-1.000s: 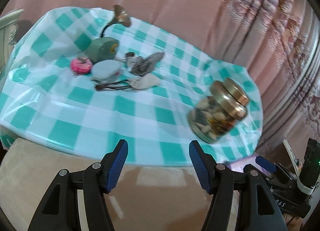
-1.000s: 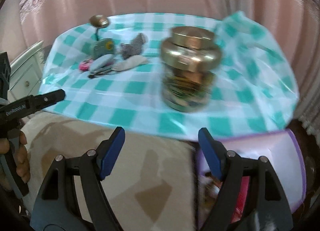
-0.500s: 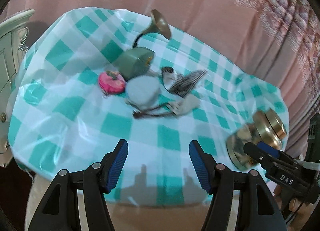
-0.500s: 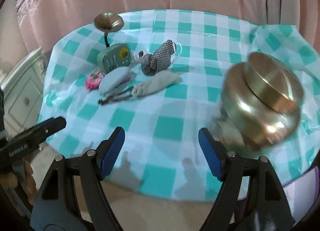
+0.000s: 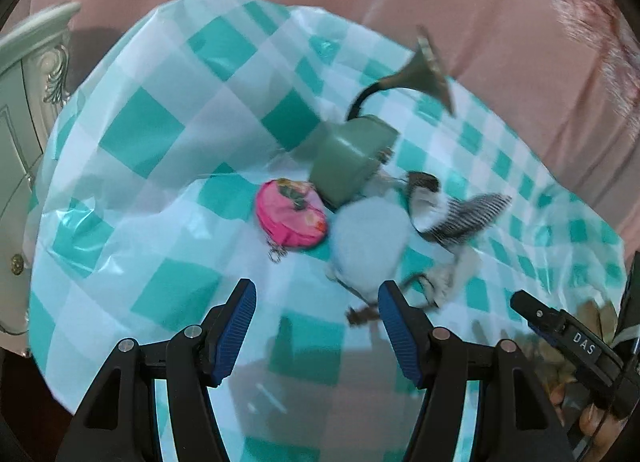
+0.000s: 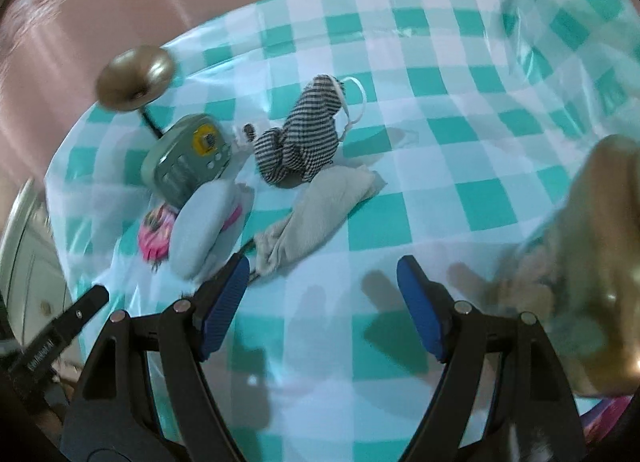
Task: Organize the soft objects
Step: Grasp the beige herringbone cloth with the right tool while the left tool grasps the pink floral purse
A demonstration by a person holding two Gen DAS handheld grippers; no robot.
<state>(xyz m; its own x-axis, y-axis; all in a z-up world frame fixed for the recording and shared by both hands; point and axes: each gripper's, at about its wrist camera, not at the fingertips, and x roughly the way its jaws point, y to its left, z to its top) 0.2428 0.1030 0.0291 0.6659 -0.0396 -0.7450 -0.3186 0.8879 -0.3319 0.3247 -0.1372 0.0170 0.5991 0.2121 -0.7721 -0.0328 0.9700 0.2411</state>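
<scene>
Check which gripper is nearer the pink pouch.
Left, as far as the frames show. The left gripper hangs open just short of the pink pouch. The right gripper, also open, sits off to the pouch's side, beyond the pale blue pouch.

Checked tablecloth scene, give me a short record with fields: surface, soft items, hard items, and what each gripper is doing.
surface: teal and white checked tablecloth
soft items: pink round pouch, pale blue pouch, striped cloth, beige cloth, clustered together
hard items: green gramophone-style box with brass horn behind the pouches; brass-lidded jar at right, blurred
left gripper: open, empty, above the cloth
right gripper: open, empty, near the beige cloth
</scene>
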